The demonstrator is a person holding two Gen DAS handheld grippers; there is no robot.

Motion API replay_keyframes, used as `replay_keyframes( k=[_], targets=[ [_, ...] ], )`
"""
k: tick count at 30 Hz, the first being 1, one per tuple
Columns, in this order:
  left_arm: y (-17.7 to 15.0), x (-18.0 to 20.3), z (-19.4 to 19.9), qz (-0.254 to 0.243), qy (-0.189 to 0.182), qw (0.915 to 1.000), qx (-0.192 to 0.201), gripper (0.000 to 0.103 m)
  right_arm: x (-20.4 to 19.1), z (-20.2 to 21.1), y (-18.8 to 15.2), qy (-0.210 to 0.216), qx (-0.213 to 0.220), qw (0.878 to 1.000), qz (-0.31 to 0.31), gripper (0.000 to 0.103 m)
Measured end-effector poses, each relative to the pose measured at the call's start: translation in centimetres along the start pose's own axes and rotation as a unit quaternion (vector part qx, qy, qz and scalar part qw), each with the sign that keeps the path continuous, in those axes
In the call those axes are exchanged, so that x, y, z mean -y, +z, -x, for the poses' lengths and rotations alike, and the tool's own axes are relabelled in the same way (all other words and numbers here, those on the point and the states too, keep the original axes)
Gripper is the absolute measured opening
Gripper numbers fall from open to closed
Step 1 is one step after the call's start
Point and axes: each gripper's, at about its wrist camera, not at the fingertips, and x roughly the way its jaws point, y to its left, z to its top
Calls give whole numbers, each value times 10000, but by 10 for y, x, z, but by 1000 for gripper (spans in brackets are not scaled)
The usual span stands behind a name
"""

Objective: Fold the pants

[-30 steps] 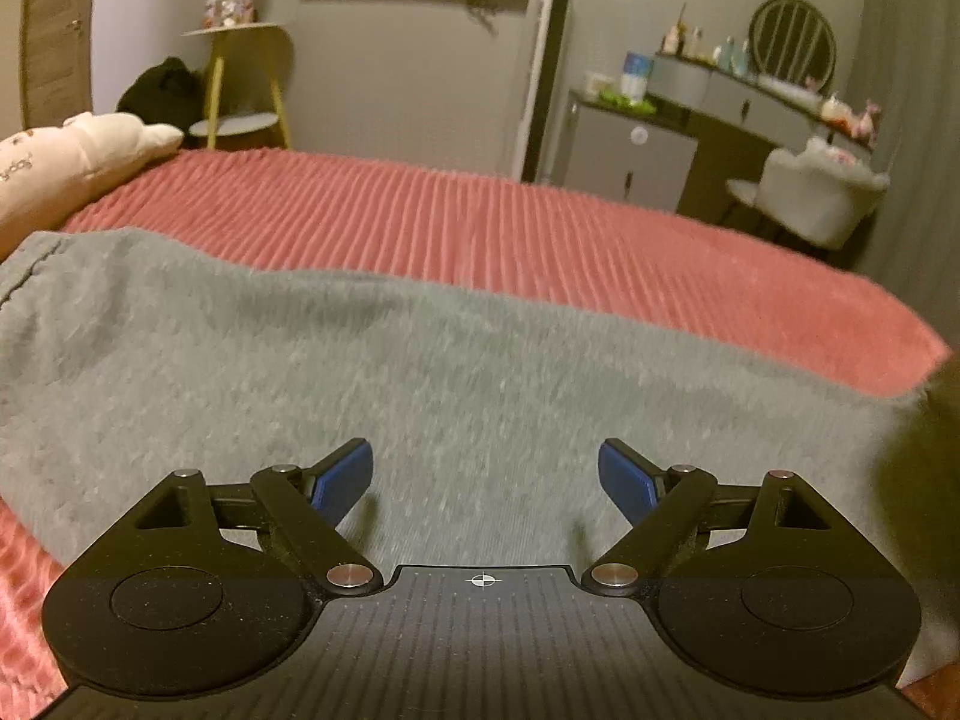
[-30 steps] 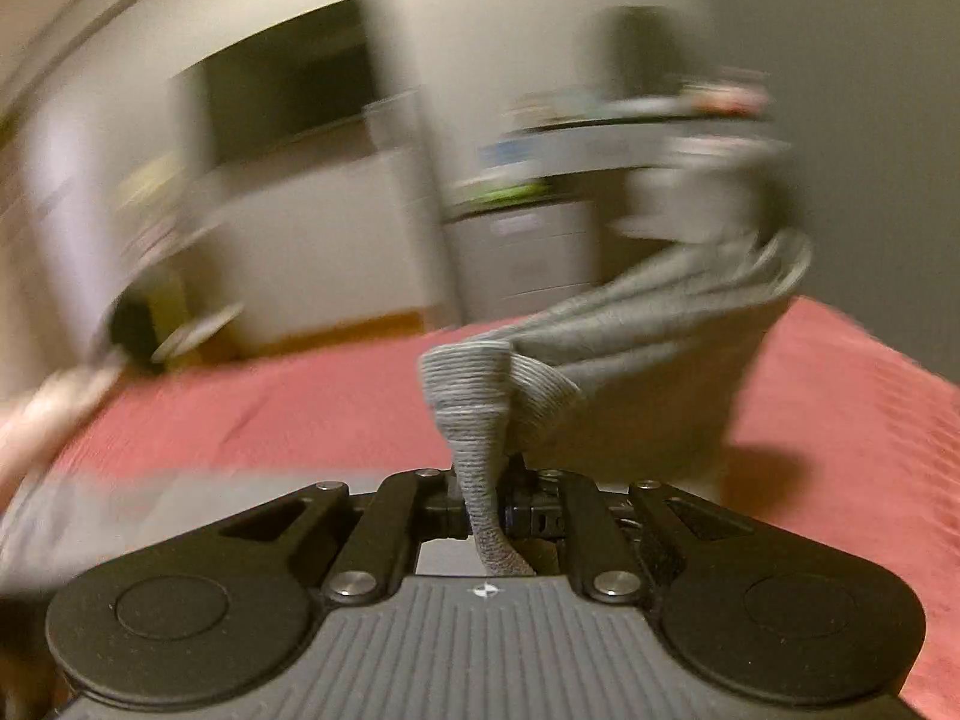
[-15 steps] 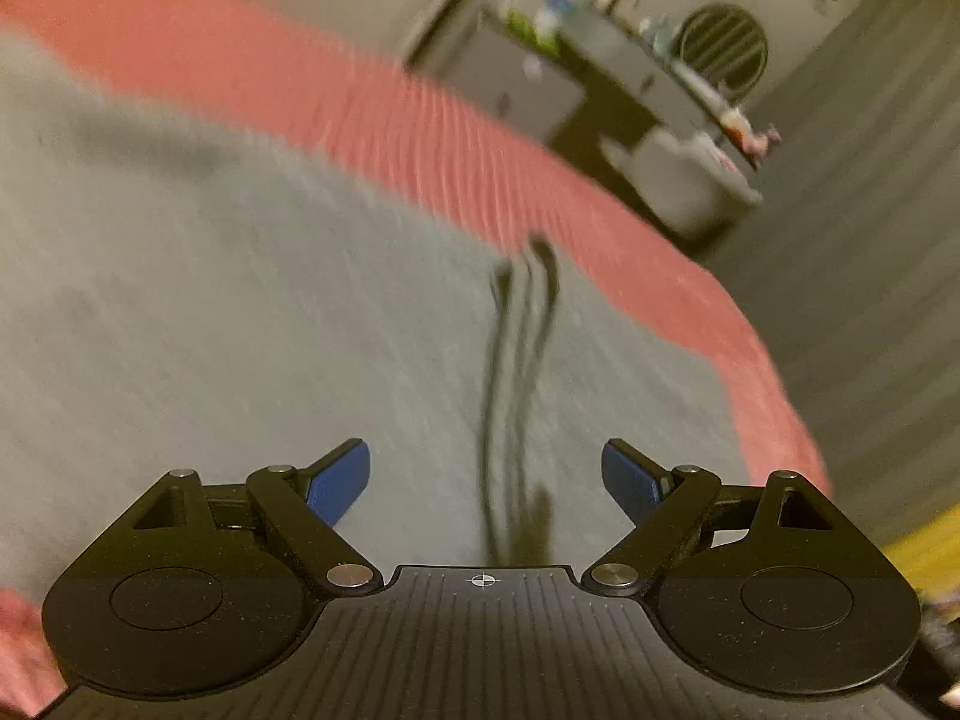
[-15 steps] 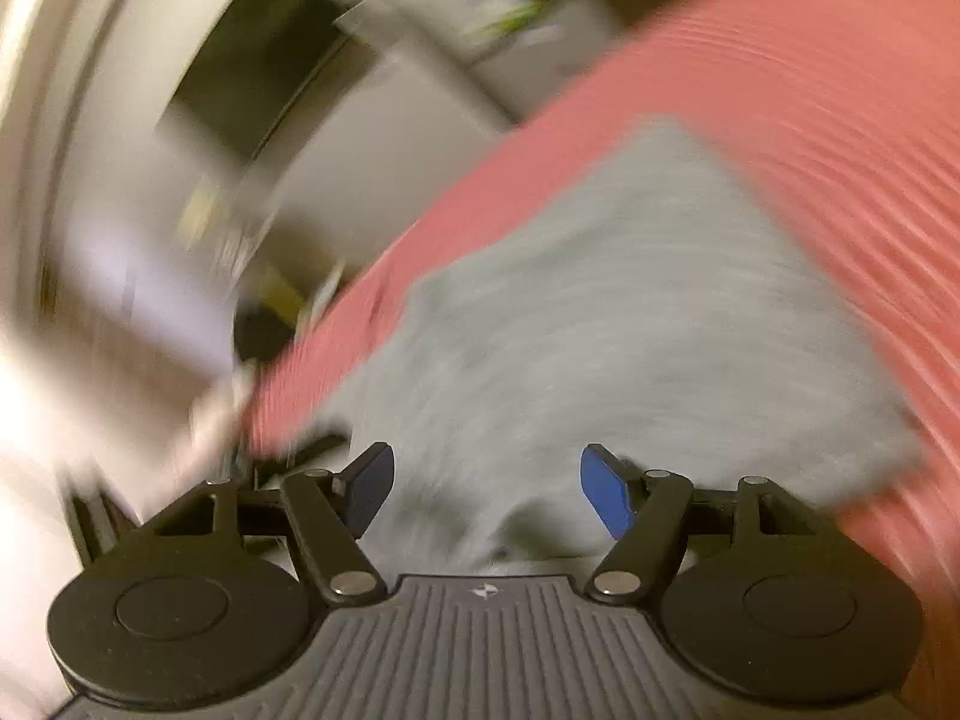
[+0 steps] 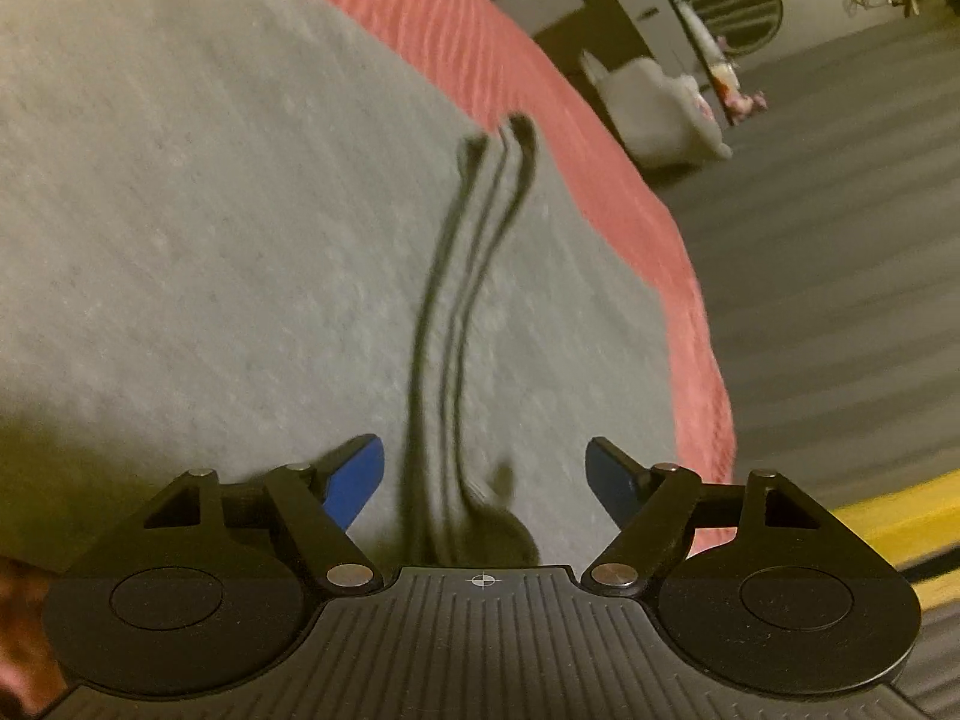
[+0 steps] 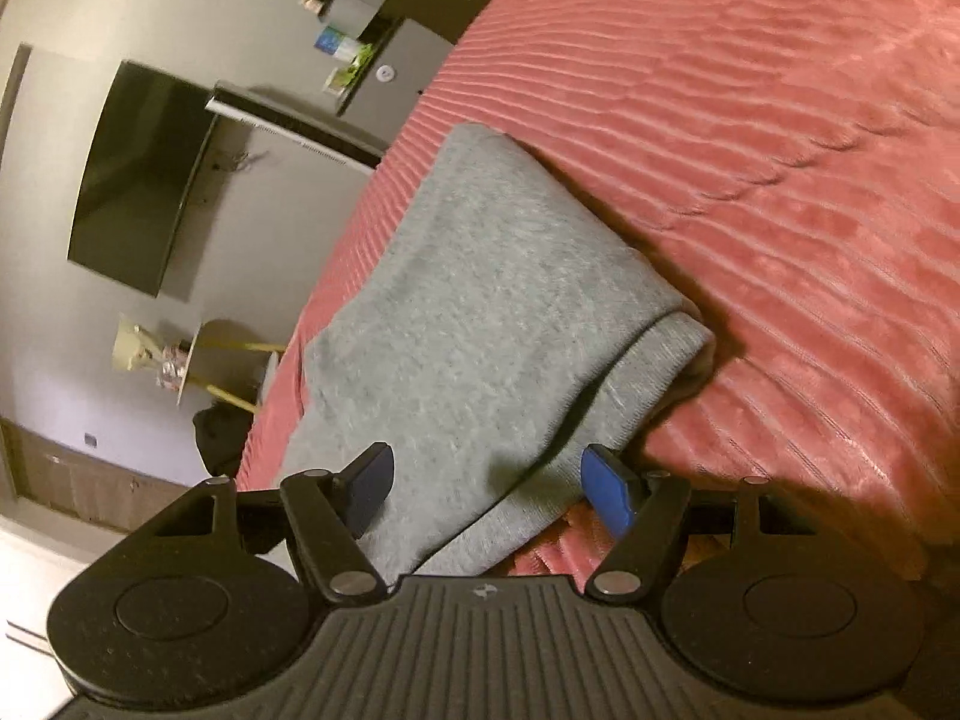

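So the right tool (image 6: 486, 489) just let go of the cuff and both tools, left tool (image 5: 483, 477) too, hang wide open and empty over the gray pants (image 6: 480, 276), now lying doubled over on the red bed (image 6: 780, 150), one fold done.

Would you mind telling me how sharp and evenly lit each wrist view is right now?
Left wrist view: motion-smeared, the drawstrings on the grey pants streaked, warm dim light, left gripper open and sharp. Right wrist view: crisper, the folded pants casting a hard shadow on the red bedspread, fisheye bending the television, right gripper open.
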Motion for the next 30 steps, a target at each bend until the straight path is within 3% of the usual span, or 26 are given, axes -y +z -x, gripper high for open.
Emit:
replay_keyframes(
  k=[5, 7, 9, 12, 14, 16, 18, 20, 22, 26, 28, 30],
  targets=[
    [6, -3, -20, 168, -202, 9996, -132, 77, 3, 1, -2, 29, -88, 10000, -13, 70],
    [7, -2, -23, 172, -205, 9996, -55, 63, 3, -2, -2, 33, -122, 9999, 24, 70],
    [7, 1, -27, 130, -215, 9997, -2, 16, 3, -3, -1, 192, -168, 9997, -27, 70],
    [6, 5, -26, 69, -306, 9994, 165, 17, 1, -11, -3, 558, -554, 9969, -41, 70],
    [7, 7, -20, 128, -673, 9970, 349, 17, -2, -26, -8, 808, -1090, 9907, -81, 70],
    [7, 8, -11, 181, -983, 9935, 548, 16, -9, -39, -17, 708, -1350, 9883, 66, 70],
    [7, 9, -3, 106, -991, 9925, 712, 16, -20, -43, -20, 525, -1194, 9904, 451, 70],
    [6, 9, 1, 115, -937, 9923, 801, 16, -29, -37, -18, 626, -825, 9927, 613, 70],
    [7, 8, 5, 168, -935, 9919, 847, 16, -27, -28, -11, 722, -449, 9953, 454, 70],
    [6, 5, 10, 193, -871, 9922, 873, 16, 1, -14, 3, 492, 112, 9980, -394, 68],
    [6, 2, 11, 268, -833, 9925, 854, 16, 14, -8, 5, 905, -69, 9914, -946, 68],
    [6, -3, 17, 338, -869, 9920, 847, 16, 11, -11, 4, 1064, -453, 9900, -802, 73]
  ],
)
